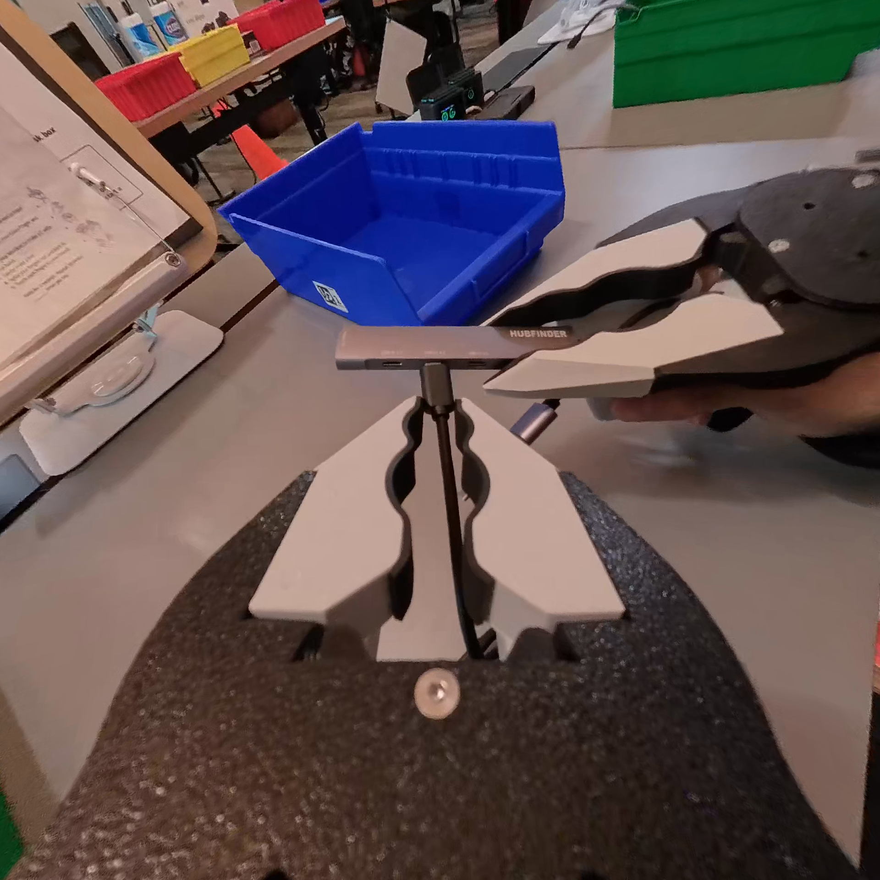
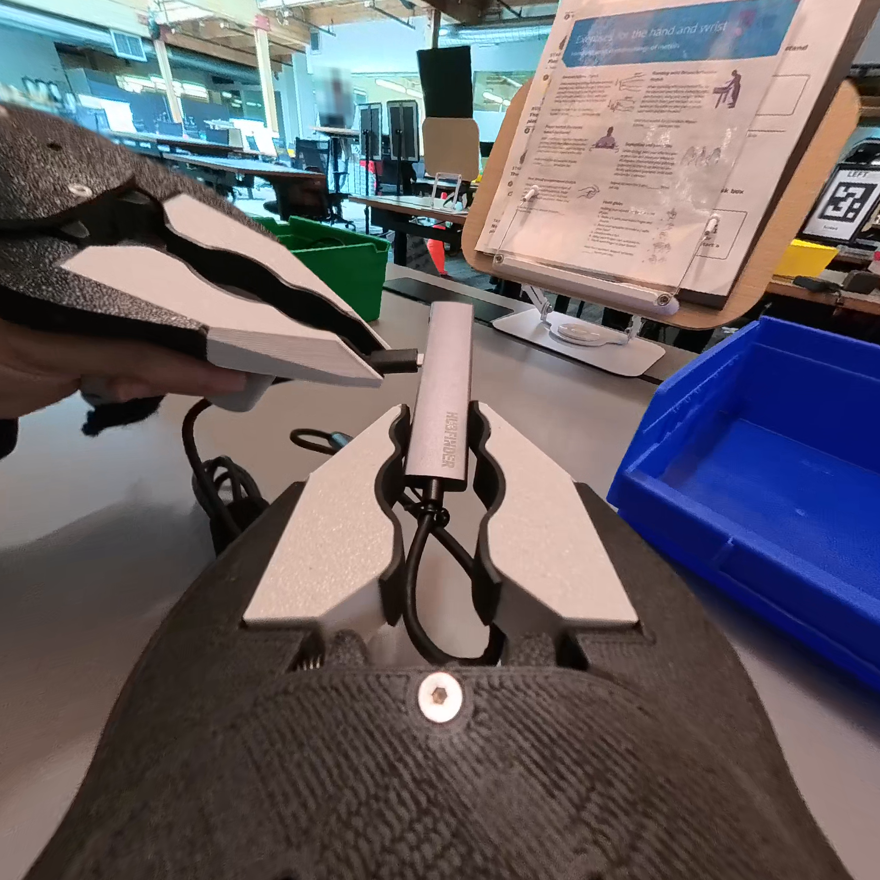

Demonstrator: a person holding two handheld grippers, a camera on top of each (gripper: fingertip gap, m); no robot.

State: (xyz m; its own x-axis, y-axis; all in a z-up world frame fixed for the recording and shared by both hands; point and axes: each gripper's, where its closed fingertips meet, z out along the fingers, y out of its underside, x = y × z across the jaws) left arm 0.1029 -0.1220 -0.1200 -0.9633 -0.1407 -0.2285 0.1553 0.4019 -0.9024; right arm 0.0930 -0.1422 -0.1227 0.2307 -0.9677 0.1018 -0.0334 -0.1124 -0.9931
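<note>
My left gripper [image 1: 435,405] is shut on the black plug [image 1: 434,385] of a black cable [image 1: 450,500]. The plug's tip meets the middle port on the side of a slim grey USB hub [image 1: 428,343]. My right gripper [image 1: 495,357] comes in from the right, shut on one end of that hub, and holds it above the table. In the right wrist view the hub [image 2: 447,352] lies lengthwise between my right gripper's [image 2: 439,414] fingers. The left gripper [image 2: 381,362] holds the plug [image 2: 397,358] against the hub's side, with a little metal tip showing. The hub's own short cable [image 2: 428,547] loops below.
An open blue bin [image 1: 333,257] stands just behind the hub, and shows at the right in the right wrist view [image 2: 762,585]. A document stand [image 1: 71,214] [image 2: 643,143] is on the left. A green bin [image 1: 743,52] sits far right. Coiled black cable [image 2: 224,481] lies on the grey table [image 1: 143,476]. My left and right fingertips are right by each other.
</note>
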